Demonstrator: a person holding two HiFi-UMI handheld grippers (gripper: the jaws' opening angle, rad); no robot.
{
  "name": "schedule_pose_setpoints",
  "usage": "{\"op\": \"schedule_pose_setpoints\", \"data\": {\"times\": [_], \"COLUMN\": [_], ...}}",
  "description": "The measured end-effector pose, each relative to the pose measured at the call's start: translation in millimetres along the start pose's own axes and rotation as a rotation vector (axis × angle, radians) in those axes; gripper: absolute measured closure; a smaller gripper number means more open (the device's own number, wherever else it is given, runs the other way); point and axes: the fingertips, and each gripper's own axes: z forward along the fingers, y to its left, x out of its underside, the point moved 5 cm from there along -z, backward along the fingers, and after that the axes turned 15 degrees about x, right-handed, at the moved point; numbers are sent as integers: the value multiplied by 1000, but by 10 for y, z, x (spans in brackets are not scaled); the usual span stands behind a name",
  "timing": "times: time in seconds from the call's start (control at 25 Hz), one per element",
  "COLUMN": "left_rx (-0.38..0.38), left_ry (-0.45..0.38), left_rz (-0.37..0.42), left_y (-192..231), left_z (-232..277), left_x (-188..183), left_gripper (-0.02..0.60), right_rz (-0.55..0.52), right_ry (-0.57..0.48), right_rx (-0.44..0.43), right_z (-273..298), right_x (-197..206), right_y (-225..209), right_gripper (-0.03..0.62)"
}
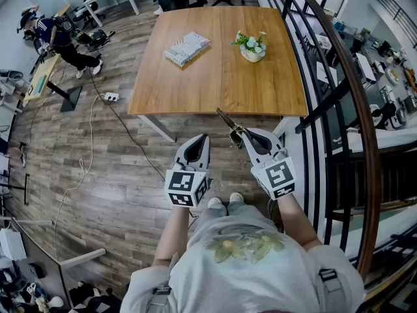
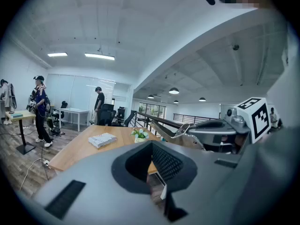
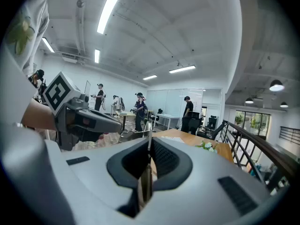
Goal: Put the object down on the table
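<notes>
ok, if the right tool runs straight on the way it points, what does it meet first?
Probably the wooden table, near its front edge, with the held metal utensil arriving first. Its height over the tabletop is unclear.

The right tongs (image 1: 243,134) were clamped on a slim metal object (image 1: 227,120), which slanted up and to the left so that its far tip showed against the near edge of the wooden worktop (image 1: 215,83). Just beside them, the left tongs (image 1: 202,138) pointed the same way, tips together. On the worktop lay a booklet (image 1: 187,48) and, well apart to its right, a small flower pot (image 1: 251,47). A white cable (image 1: 88,149) trailed across the plank floor (image 1: 117,188) from a power strip (image 1: 111,97).
</notes>
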Motion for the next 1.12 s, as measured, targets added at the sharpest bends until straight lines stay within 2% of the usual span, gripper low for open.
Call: {"op": "schedule_pose_setpoints", "data": {"times": [0.28,0.64,0.96,1.12], "left_rx": [-1,-43,-80,-91], "left_ry": [-3,-7,-6,-3], "left_rz": [-9,-25,-31,-41], "left_y": [-92,-187,-102,86], "left_z": [156,184,203,239], "left_x": [-54,35,55,4], "left_gripper": [568,568,568,568], "right_rz": [10,6,11,4], "right_ry": [-11,-19,-24,-19], "right_rx": [-3,-41,-76,-89], "right_z": [-3,13,162,370], "right_x": [-8,55,85,12], "right_y": [-216,-333,-341,-323], "right_gripper": [585,585,585,585]}}
